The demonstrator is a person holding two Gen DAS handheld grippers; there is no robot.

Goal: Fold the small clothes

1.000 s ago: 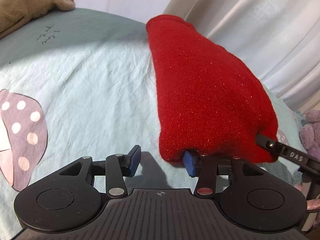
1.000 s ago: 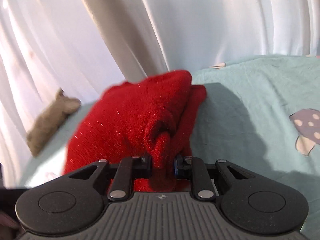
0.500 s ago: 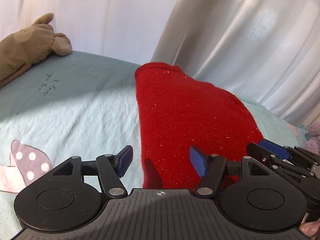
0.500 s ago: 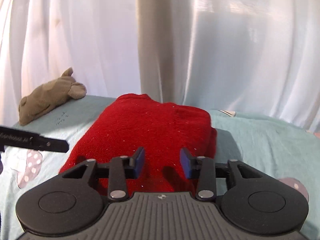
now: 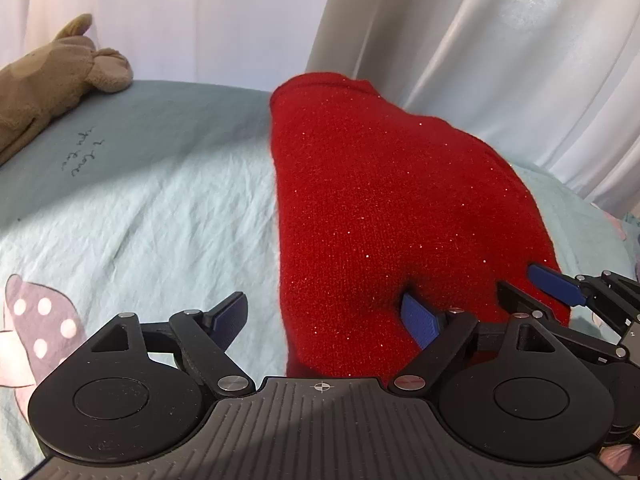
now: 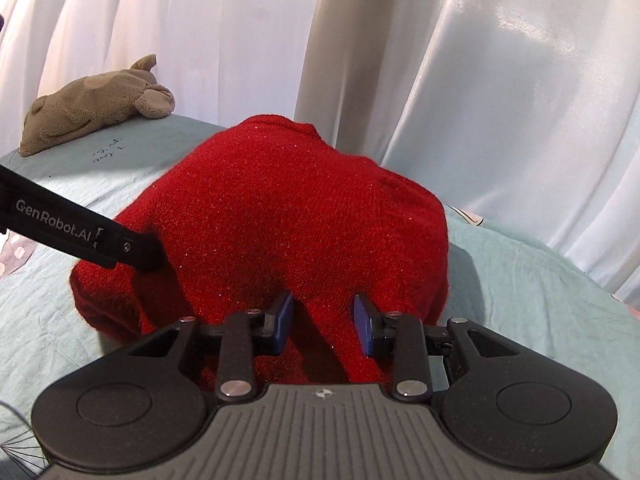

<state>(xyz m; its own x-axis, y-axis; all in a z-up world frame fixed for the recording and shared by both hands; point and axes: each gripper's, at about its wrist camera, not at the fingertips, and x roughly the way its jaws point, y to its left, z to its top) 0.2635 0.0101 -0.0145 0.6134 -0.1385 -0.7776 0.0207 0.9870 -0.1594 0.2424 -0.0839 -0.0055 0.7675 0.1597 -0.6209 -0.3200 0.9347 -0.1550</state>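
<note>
The folded red knit garment [image 5: 384,216] lies on the teal bedsheet [image 5: 152,208], long axis toward twelve o'clock, with the left gripper [image 5: 326,316], jaws just widened, and the right gripper [image 6: 323,318], jaws parted, seemingly both released at its near edge.

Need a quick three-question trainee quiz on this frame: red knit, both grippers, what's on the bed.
1. True or false: the left gripper is clamped on the red knit garment.
2. Which item lies at the far left of the bed sheet, near the curtain? A) brown plush toy B) folded towel C) pillow
3. Fill in: the right gripper has its pads ____ the garment, not pinching it.

Key:
1. False; its jaws have just been opening and stand wide, the garment lying loose.
2. A
3. Apart from; a fold sits between the pads, which have just been opening.
</note>
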